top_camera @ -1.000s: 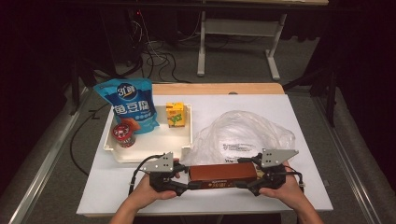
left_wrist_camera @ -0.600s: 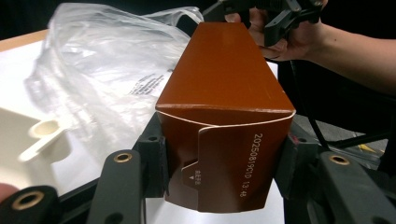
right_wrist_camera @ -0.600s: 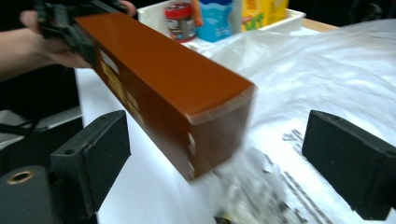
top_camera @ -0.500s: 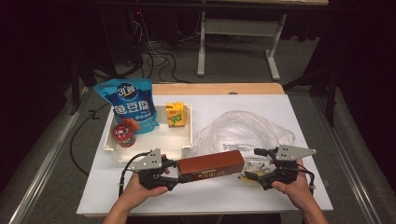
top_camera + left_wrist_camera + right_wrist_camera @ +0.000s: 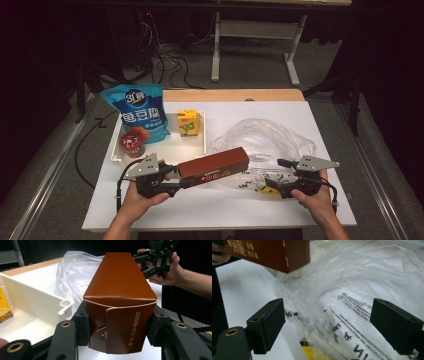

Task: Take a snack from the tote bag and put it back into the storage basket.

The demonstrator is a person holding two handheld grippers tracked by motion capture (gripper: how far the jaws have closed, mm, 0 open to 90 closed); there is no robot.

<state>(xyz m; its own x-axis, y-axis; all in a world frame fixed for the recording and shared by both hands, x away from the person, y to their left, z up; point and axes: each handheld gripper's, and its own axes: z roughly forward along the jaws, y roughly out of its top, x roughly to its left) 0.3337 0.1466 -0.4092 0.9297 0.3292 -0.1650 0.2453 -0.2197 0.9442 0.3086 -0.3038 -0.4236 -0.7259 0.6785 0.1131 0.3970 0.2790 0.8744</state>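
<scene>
Brown carton carried by one end toward the clear bag, which waits to be opened.

The left gripper (image 5: pixel 176 177) is clamped on the near end flap of the brown carton (image 5: pixel 214 165), so the long box sticks out free above the table's (image 5: pixel 200 210) front edge, slanting toward the plastic bag (image 5: pixel 260 142) at the right. The right gripper (image 5: pixel 277 176) has just spread its jaws; they stand apart around loose film at the bag's front edge without pinching it, likely placed to catch the mouth and hold it wide. The tray (image 5: pixel 204 145) at the left edge keeps the remaining goods.
</scene>
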